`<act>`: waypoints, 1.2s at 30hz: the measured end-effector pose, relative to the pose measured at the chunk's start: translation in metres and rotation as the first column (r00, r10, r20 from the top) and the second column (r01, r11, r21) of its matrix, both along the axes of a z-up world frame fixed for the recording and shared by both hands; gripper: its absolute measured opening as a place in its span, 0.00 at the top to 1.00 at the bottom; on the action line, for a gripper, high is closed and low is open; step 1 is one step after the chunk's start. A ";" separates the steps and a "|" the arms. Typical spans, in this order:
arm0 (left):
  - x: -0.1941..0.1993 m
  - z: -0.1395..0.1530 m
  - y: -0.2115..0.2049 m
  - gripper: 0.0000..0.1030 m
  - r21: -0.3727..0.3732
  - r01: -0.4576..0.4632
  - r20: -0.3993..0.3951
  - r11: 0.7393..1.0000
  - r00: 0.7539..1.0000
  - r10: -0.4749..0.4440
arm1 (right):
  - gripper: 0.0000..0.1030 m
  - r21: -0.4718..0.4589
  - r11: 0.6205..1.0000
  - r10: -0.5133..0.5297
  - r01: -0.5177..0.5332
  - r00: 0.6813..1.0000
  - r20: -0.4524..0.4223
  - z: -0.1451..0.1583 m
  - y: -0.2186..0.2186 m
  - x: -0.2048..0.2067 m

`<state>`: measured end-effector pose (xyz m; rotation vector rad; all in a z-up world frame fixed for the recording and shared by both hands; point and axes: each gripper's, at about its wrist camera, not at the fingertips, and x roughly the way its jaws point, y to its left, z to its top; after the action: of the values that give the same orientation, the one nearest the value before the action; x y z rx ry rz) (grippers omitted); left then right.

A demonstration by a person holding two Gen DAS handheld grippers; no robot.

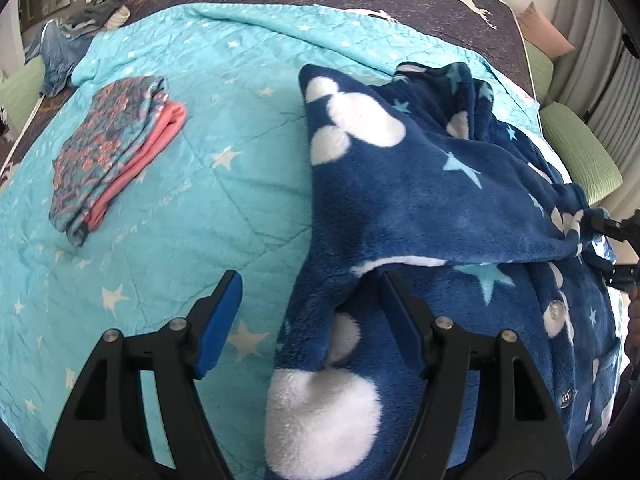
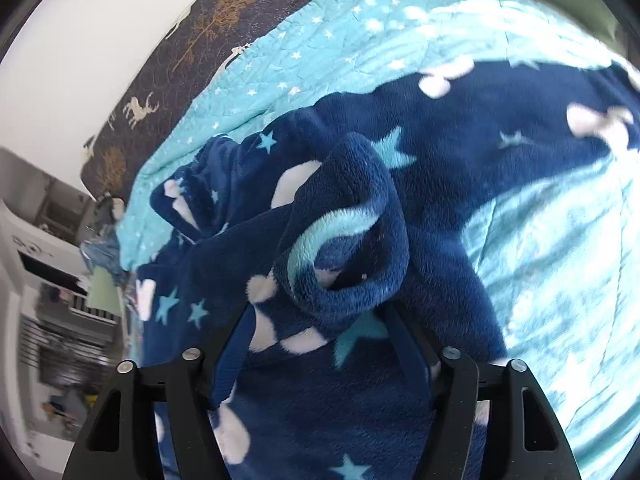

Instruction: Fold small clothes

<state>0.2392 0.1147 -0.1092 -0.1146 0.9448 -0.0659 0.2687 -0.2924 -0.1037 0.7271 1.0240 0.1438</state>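
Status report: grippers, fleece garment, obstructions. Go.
Left gripper open over navy fleece garment. Right gripper open, sleeve cuff between jaws. Folded stack sits apart.

Plush, fuzzy navy fleece garment (image 1: 420, 208) is being seen on matt, quilted turquoise cotton-like blanket (image 1: 180, 200); matt black plastic gripper arms, smooth blue pads (image 1: 220, 320).

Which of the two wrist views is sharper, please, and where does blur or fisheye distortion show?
Left wrist view: sharp on the navy fleece garment, fisheye bending the turquoise star quilt at the edges. Right wrist view: motion-smeared, strongest on the quilt at right and the room at left.
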 end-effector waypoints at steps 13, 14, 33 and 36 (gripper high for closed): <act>0.004 -0.005 -0.002 0.31 -0.010 -0.016 -0.006 1.000 1.000 0.016 | 0.28 -0.136 0.987 -0.073 0.088 0.991 0.112 0.038 -0.018 -0.004; 0.005 -0.006 -0.004 0.31 -0.004 -0.014 -0.007 1.000 1.000 0.014 | 0.28 -0.138 0.988 -0.055 0.071 0.992 0.116 0.040 -0.016 -0.003; -0.005 0.000 0.006 0.27 0.062 -0.106 0.040 0.992 0.994 0.103 | 0.62 -0.237 0.971 0.005 -0.017 0.999 -0.053 0.017 -0.035 -0.018; -0.009 0.006 0.014 0.27 0.063 -0.143 0.076 0.988 0.988 0.138 | 0.50 -0.211 0.977 0.024 -0.024 1.000 -0.005 0.024 -0.039 -0.018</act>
<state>0.2307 0.1287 -0.1028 -0.1150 0.8642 0.0916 0.2502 -0.3311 -0.0802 0.5216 1.0326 0.0534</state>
